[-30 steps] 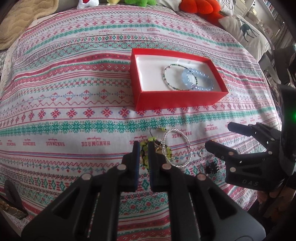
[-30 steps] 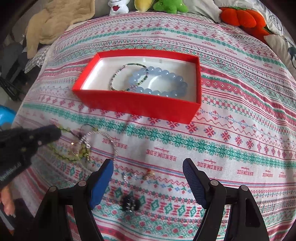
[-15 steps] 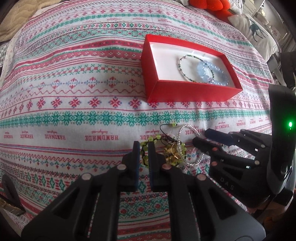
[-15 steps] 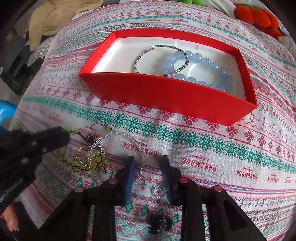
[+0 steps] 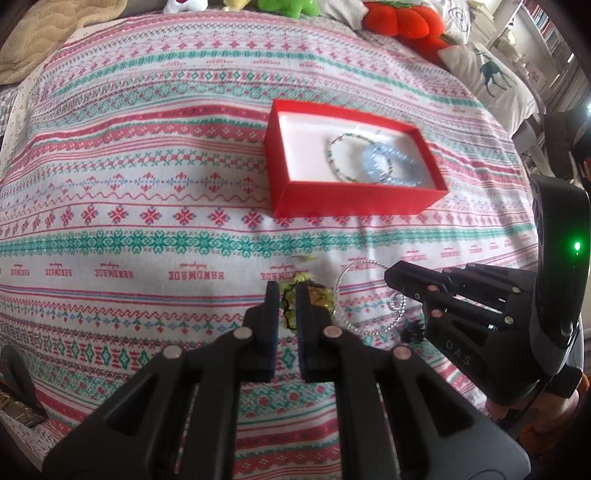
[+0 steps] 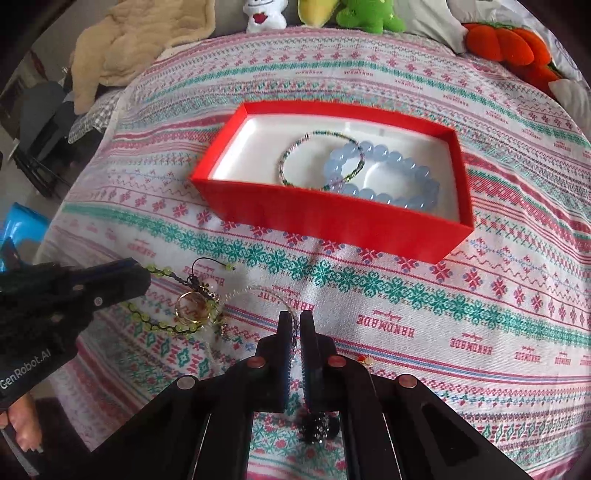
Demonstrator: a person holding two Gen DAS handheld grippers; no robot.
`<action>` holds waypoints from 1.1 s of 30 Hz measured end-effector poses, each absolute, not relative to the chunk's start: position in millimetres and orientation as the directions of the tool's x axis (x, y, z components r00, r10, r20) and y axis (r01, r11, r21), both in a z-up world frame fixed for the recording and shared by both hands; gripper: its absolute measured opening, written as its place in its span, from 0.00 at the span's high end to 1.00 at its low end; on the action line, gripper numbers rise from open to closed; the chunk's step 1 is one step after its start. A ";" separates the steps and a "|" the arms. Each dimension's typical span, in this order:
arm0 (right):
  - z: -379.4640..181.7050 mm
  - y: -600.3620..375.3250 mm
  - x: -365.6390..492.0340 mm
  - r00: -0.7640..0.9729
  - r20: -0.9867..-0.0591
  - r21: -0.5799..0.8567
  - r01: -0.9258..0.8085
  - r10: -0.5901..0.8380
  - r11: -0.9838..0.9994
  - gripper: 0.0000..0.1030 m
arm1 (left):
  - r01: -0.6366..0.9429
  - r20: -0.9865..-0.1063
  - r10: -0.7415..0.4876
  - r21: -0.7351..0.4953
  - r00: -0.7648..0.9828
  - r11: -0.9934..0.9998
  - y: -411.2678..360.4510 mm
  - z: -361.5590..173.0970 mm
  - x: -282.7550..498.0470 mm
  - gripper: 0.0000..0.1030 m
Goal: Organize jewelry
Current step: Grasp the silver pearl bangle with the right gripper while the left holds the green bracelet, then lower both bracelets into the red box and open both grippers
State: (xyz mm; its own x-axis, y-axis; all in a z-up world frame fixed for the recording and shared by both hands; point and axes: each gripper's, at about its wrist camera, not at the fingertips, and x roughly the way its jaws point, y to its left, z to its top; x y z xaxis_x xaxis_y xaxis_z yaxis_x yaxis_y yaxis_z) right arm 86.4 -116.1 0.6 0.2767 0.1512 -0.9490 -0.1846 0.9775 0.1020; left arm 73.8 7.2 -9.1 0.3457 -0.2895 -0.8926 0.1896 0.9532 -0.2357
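Note:
A red box (image 6: 332, 221) with a white lining lies on the patterned bedspread (image 5: 147, 184); inside are a blue bead bracelet (image 6: 384, 177) and a thin beaded bracelet (image 6: 317, 155). In front of the box lies a tangle of jewelry. My left gripper (image 5: 286, 291) is shut on the green bead bracelet (image 5: 290, 314), which trails on the cloth beside a gold ring (image 6: 192, 306). My right gripper (image 6: 294, 319) is shut on the thin silver bracelet (image 5: 369, 295), whose loop curves away to the left of its fingers. The two grippers stand close together, side by side.
A black beaded piece (image 6: 319, 428) and a small red-gold piece (image 6: 365, 360) lie near my right gripper. Plush toys (image 6: 369, 14), an orange cushion (image 5: 402, 26), a deer pillow (image 5: 495, 74) and a beige blanket (image 6: 140, 40) line the far edge of the bed.
My right gripper's jaws went from wide open to shut on the silver bracelet, after moving in toward the tangle. The left gripper kept its hold on the green bracelet.

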 end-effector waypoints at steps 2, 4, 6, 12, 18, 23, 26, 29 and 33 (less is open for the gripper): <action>6.9 -119.3 85.5 0.290 -0.943 0.114 -0.185 0.165 0.976 0.96 | 0.199 -0.884 -0.303 -0.245 0.357 0.949 8.5 -1.5 70.6 0.91; 15.2 -121.1 83.2 0.307 -0.935 0.122 -0.187 0.176 0.975 0.96 | 0.205 -0.877 -0.312 -0.251 0.366 0.946 7.3 4.3 67.7 0.91; 22.0 -125.1 79.9 0.321 -0.928 0.130 -0.192 0.187 0.973 0.96 | 0.210 -0.869 -0.322 -0.258 0.375 0.943 7.9 10.3 64.7 0.91; 43.0 -124.4 71.3 0.358 -0.909 0.149 -0.199 0.213 0.969 0.96 | 0.224 -0.849 -0.345 -0.274 0.400 0.935 5.7 26.8 61.1 0.91; 59.8 -123.2 71.7 0.393 -0.888 0.170 -0.203 0.239 0.964 0.96 | 0.230 -0.829 -0.366 -0.292 0.423 0.928 2.8 40.2 62.7 0.91; 72.6 -127.3 70.3 0.421 -0.872 0.179 -0.199 0.249 0.964 0.96 | 0.223 -0.818 -0.372 -0.302 0.439 0.927 -2.2 46.7 68.6 0.91; 78.2 -131.6 72.4 0.437 -0.865 0.179 -0.188 0.245 0.966 0.96 | 0.223 -0.811 -0.378 -0.308 0.447 0.925 -4.6 49.6 72.3 0.91; 83.0 -137.8 76.4 0.451 -0.859 0.183 -0.171 0.242 0.968 0.96 | 0.220 -0.804 -0.386 -0.319 0.452 0.922 -6.4 51.3 77.2 0.91; 92.6 -146.5 84.0 0.478 -0.845 0.190 -0.151 0.240 0.970 0.96 | 0.221 -0.794 -0.398 -0.331 0.460 0.917 -11.4 53.6 85.9 0.91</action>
State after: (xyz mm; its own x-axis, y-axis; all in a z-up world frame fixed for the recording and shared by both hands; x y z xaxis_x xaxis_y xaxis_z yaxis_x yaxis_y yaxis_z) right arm 84.0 -146.5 92.6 0.4782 0.2396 -0.8449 -0.1513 0.9702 0.1895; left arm 85.9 -11.4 53.6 0.4598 -0.3978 -0.7939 0.2212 0.9172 -0.3315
